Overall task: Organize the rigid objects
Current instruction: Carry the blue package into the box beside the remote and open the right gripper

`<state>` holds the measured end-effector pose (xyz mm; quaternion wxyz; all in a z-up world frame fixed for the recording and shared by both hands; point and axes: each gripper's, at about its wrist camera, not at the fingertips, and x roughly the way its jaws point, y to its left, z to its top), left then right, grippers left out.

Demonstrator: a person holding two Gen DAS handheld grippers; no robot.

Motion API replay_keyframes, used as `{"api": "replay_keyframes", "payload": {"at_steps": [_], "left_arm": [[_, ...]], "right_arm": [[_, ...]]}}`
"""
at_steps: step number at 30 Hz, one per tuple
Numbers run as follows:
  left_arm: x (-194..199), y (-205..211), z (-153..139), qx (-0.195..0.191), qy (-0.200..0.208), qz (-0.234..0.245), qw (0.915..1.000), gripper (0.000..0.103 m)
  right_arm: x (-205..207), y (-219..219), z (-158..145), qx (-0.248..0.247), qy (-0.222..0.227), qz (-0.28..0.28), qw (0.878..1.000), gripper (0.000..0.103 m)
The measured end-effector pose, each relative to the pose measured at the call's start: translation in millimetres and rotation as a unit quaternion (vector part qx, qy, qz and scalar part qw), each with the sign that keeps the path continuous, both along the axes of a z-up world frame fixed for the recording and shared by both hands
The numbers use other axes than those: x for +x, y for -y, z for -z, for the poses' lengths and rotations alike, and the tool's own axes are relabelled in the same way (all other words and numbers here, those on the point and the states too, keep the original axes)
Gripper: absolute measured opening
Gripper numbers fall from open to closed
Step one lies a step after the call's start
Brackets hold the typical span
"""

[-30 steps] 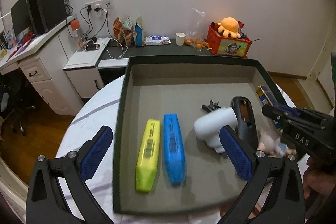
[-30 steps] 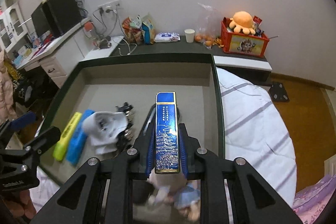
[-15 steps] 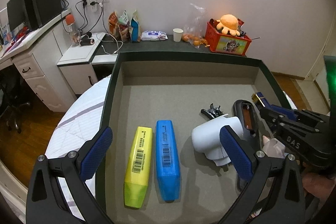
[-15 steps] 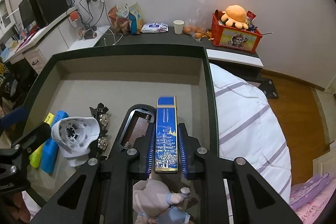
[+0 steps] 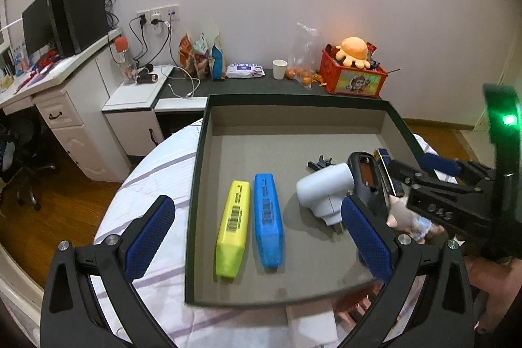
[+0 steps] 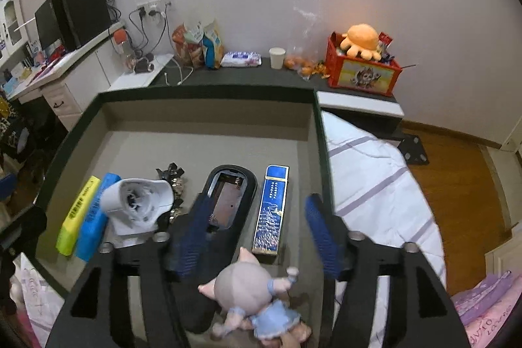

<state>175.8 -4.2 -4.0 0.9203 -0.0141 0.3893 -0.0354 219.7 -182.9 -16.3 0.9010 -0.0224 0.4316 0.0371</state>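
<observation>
A dark-rimmed tray (image 5: 195, 185) (image 6: 321, 152) lies on the bed. In it lie a yellow block (image 5: 232, 220) (image 6: 76, 212), a blue block (image 5: 268, 206) (image 6: 94, 217), a white plastic part (image 5: 323, 189) (image 6: 137, 201), a black oblong case (image 5: 365, 178) (image 6: 225, 201) and a flat blue box (image 6: 270, 211). My right gripper (image 6: 257, 237) is open, with the blue box lying between its fingers. My left gripper (image 5: 257, 237) is open and empty above the tray's near part.
A small doll (image 6: 251, 292) lies at the tray's near right. A black clip (image 6: 171, 175) lies behind the white part. A striped bedsheet (image 6: 375, 185) spreads right of the tray. A dark shelf holds a red crate (image 5: 352, 79), cup and snack bags.
My right gripper has opened and let go of the flat blue box, which now lies in the tray beside the black case. The left gripper shifted slightly.
</observation>
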Motion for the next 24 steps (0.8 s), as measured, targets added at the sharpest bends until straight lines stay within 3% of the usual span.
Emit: {"api": "replay_keyframes", "payload": {"at_steps": [8, 17, 24], "left_arm": [[-45.3, -4.2, -0.9, 0.002, -0.005, 0.004, 1.0000, 0.103], [-100.8, 4.5, 18.6, 0.006, -0.028, 0.020, 0.9994, 0.103], [-132.1, 13.5, 24.9, 0.010, -0.034, 0.025, 0.9991, 0.103]], "right_arm": [[-65.7, 5.0, -32.4, 0.030, 0.042, -0.004, 0.999, 0.075], [-139.5, 7.0, -27.9, 0.054, 0.030, -0.004, 0.998, 0.076], [-171.0, 10.9, -26.5, 0.064, 0.028, 0.000, 0.998, 0.076]]}}
